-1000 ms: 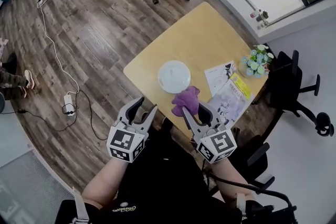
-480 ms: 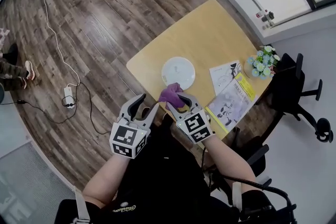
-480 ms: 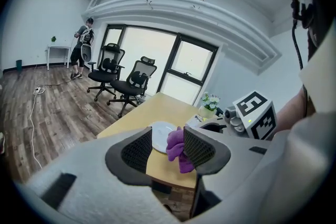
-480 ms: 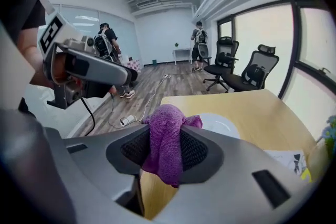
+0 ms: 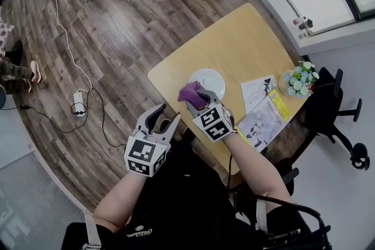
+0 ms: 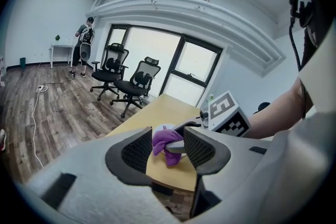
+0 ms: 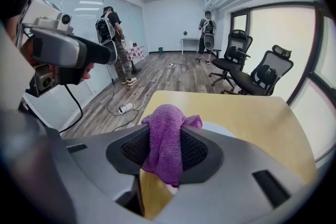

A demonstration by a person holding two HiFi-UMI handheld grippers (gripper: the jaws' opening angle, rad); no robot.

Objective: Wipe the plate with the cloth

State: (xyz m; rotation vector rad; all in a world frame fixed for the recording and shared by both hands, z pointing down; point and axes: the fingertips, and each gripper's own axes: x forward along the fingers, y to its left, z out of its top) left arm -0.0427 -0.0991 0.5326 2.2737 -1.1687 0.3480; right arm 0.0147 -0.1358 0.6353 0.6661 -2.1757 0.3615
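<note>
Table (image 5: 246, 38), plate (image 5: 210, 78), cloth (image 5: 190, 91) in right gripper (image 5: 197, 98)

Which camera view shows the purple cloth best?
The right gripper view: the purple cloth hangs large between the right gripper's shut jaws. The head view shows it small, by the white plate; the left gripper view shows it farther off, partly covered.

Head view steeply down, gripper views along jaws, sharing cloth (image 5: 188, 92)
</note>
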